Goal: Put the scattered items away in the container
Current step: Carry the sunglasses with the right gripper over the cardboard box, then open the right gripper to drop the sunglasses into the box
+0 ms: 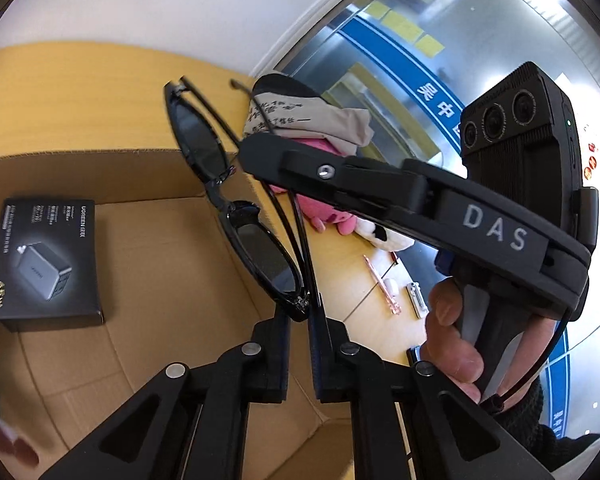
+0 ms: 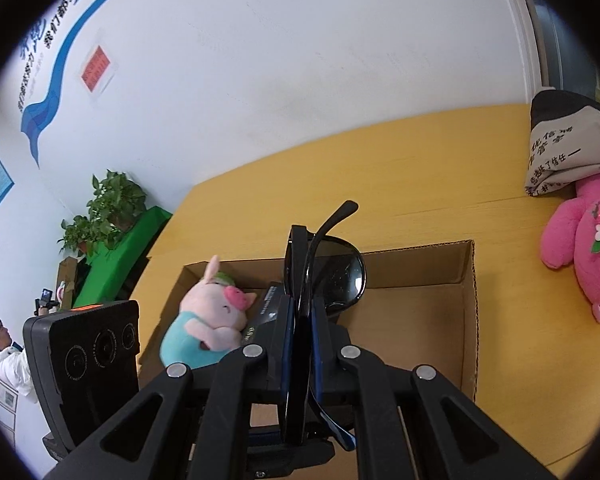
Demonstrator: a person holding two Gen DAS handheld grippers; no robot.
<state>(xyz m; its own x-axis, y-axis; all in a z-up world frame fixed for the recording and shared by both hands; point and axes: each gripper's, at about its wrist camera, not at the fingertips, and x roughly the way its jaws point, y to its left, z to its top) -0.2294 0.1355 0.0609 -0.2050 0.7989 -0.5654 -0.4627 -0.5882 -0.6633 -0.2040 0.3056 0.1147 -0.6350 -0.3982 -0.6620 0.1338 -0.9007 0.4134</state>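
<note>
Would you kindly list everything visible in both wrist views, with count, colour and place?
sunglasses: one, black, held over the box by both claws
cardboard box: one, brown, open, on the yellow table
charger box: one, black, on the box floor
pig plush: one, pink and teal, inside the box
pink plush: one, on the table beside the box
cloth bag: one, beige and black, partly over the pink plush
pen: one, pinkish, on the table
plant: green, by the wall
left claw: black, shut on the sunglasses' hinge end
right claw: black, shut on the sunglasses
hand: one, gripping the right handle
</note>
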